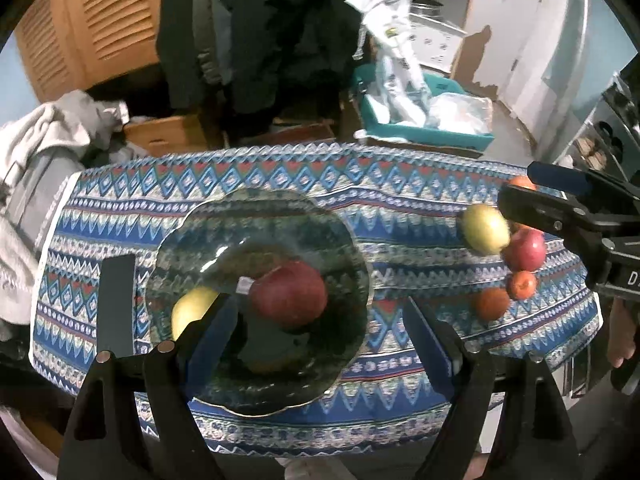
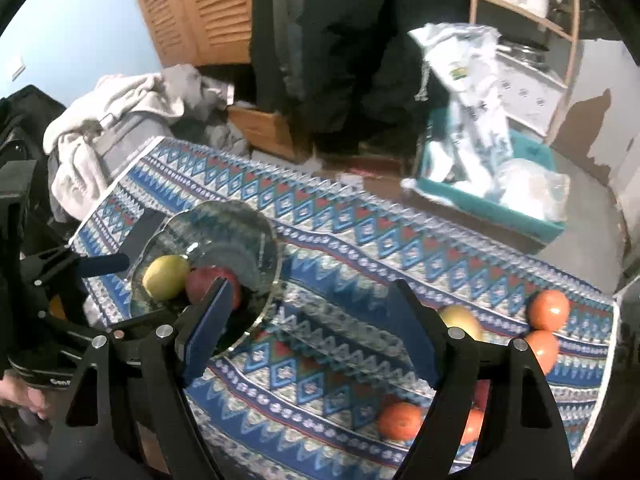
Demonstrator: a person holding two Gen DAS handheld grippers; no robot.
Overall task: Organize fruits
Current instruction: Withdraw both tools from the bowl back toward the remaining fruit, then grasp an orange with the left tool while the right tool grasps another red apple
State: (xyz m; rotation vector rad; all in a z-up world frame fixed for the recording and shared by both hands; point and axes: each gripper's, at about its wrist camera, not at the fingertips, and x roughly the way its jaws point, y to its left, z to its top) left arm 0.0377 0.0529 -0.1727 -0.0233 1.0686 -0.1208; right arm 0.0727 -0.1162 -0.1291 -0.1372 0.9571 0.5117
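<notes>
Both grippers — left gripper [image 1: 316, 332], right gripper [image 2: 310, 328] — hang open, empty; nudged loose fruit [image 2: 549, 309] could roll off the tabletop [image 2: 320, 248] edge.

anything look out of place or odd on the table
Nothing spilled or damaged. The glass plate holds only a red apple and a yellow fruit, while the oranges and other fruit lie loose on the tablecloth.

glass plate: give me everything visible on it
The glass plate looks like clear, dark-tinted glass with a scalloped rim; the cloth's pattern shows through it. It lies flat on the patterned tablecloth, toward the table's left end. A red apple and a yellow-green apple rest in it. No gripper visibly touches it.
</notes>
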